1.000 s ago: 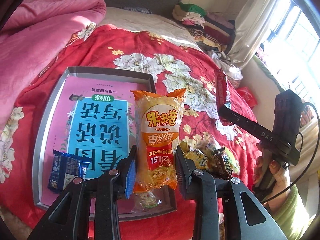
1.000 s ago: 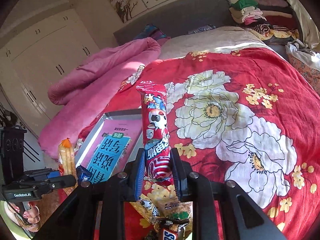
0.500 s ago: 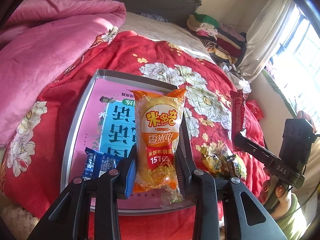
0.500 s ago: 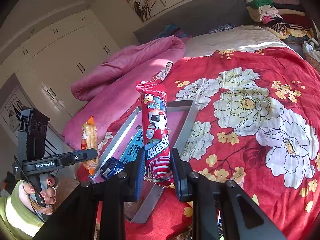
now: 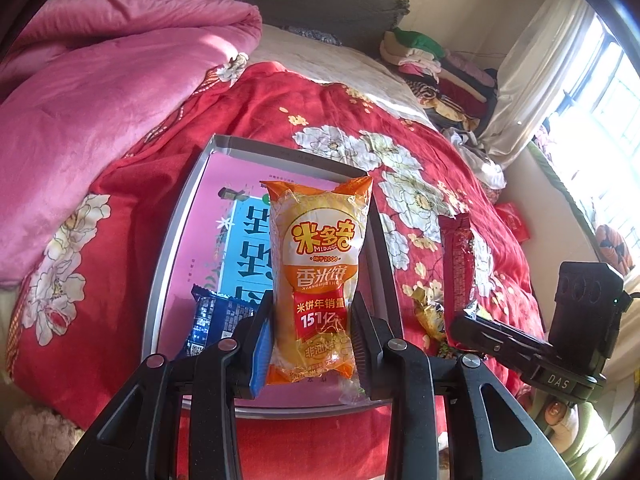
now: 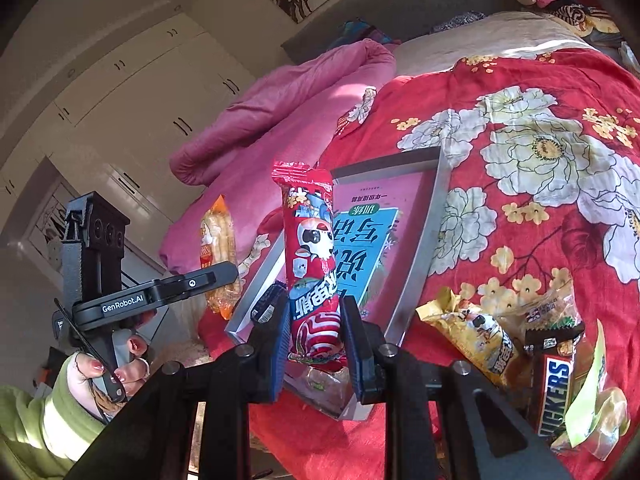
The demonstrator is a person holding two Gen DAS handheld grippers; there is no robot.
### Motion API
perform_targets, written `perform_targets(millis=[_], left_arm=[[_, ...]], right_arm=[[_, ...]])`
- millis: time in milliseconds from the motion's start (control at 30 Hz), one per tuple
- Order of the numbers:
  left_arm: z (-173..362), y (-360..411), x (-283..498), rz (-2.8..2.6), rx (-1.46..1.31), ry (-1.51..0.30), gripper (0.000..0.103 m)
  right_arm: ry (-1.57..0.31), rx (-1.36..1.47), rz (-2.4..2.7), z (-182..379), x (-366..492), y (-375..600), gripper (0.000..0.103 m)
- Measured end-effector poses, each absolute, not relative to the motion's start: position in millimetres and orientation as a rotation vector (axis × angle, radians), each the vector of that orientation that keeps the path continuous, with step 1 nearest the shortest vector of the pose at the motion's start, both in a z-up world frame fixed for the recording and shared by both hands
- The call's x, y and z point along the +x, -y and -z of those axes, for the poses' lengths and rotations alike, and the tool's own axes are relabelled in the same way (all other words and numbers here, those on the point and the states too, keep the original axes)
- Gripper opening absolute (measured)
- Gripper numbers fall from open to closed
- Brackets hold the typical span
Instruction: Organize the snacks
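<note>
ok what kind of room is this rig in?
A home bedroom, most likely: a bed with a red floral quilt and pink blanket, built-in white wardrobes, and folded clothes stacked by the window.

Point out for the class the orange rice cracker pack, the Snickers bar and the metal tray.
orange rice cracker pack (image 5: pixel 320 264), left wrist view, front label.
Snickers bar (image 6: pixel 554 388), right wrist view, lettered wrapper face.
metal tray (image 6: pixel 430 224), right wrist view, right side wall.
</note>
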State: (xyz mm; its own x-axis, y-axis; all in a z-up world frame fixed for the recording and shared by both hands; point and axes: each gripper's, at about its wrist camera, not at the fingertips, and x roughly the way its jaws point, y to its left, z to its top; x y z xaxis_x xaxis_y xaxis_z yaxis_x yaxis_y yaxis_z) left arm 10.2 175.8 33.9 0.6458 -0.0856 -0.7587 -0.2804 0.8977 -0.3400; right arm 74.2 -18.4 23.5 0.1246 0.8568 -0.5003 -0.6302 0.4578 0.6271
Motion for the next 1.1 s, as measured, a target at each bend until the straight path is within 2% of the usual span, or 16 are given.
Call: perform_targets(millis=[700,1100], left_arm=[[-0.5,-170.4,6.2,-0.093,-0.442,-0.939,0.036],[16.5,-162.6,9.3,-0.068,-0.417,-0.989,0.036]], right_arm=[[-1.045,0.18,-1.018,2.0,47.3,-6.5,0.026],[-1.022,0.065,-0.952,-0.7,35.1,-19.7,0.027]])
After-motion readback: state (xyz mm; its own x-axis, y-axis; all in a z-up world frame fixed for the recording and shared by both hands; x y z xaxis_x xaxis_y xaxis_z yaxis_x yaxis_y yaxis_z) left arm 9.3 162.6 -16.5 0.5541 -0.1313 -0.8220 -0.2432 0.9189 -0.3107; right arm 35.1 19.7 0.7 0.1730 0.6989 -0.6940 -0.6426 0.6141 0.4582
